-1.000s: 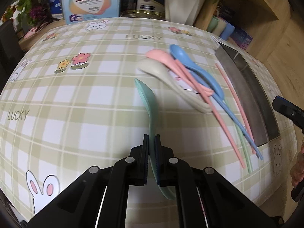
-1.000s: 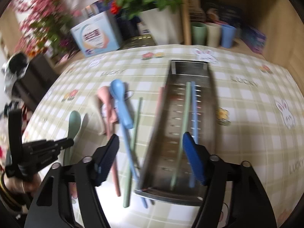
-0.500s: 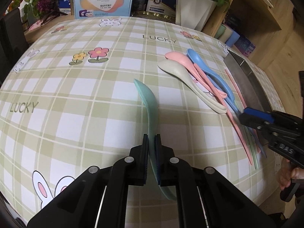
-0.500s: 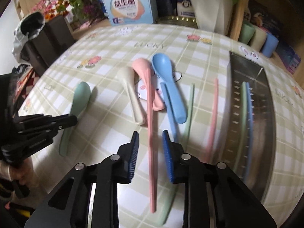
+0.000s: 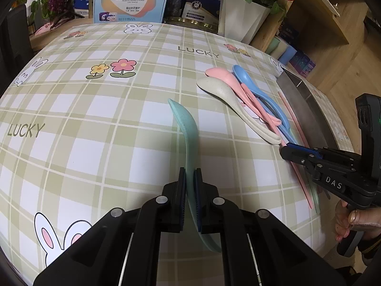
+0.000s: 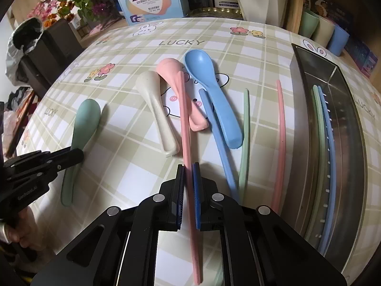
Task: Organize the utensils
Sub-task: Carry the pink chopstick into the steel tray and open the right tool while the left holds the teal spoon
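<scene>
Utensils lie scattered on the checked surface [image 6: 133,174], awaiting sorting. Toward the left edge, the left tool [image 5: 189,186] is clamped on the handle of the green spoon [image 5: 188,133], bowl pointing toward the far edge, probably ready to lift. Mid-surface rest the cream spoon [image 6: 156,104], pink spoon [image 6: 173,76] and blue spoon [image 6: 214,90]. The right tool [image 6: 189,186] has pinched the pink chopstick [image 6: 187,128] low on its shaft. Further right lie loose blue, green and pink chopsticks, then the metal tray [image 6: 307,128] along the right edge, already holding a green and a blue chopstick, likely the destination.
</scene>
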`<state>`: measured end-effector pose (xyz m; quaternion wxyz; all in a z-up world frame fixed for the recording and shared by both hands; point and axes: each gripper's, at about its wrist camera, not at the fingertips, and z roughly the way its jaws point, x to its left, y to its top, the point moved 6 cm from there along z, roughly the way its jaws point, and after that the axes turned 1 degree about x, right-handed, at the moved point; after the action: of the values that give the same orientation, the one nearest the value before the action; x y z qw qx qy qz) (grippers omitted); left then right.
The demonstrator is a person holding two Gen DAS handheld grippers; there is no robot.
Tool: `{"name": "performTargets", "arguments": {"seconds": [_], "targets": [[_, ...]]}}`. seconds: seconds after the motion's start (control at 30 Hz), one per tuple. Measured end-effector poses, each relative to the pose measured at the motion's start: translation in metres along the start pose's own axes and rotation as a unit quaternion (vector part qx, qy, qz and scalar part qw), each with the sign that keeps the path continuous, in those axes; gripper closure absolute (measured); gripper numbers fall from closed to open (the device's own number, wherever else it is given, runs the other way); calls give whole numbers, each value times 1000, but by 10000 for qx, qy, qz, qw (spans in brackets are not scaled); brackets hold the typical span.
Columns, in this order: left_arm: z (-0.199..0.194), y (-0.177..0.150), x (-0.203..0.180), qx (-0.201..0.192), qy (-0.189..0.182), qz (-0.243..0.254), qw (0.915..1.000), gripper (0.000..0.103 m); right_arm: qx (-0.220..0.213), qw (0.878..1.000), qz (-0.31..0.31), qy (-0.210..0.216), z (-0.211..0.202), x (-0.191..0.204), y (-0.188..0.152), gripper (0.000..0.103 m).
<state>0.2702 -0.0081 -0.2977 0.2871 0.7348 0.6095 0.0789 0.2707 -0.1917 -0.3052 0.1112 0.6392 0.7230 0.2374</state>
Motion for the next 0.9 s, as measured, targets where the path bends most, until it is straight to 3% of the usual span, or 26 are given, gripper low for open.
{"name": "performTargets", "arguments": {"seconds": [0.3, 0.53, 0.9], "targets": [[0, -1, -1, -65, 73, 81, 9999, 95, -355, 9993, 62, -59, -3, 0, -5, 96], [-1, -2, -1, -96, 89, 95, 9999, 95, -388, 9983, 357, 244, -7, -1, -8, 97], [-4, -1, -1, -47, 56, -165, 9998, 97, -1038, 9905, 734, 528, -53, -14, 5, 97]]}}
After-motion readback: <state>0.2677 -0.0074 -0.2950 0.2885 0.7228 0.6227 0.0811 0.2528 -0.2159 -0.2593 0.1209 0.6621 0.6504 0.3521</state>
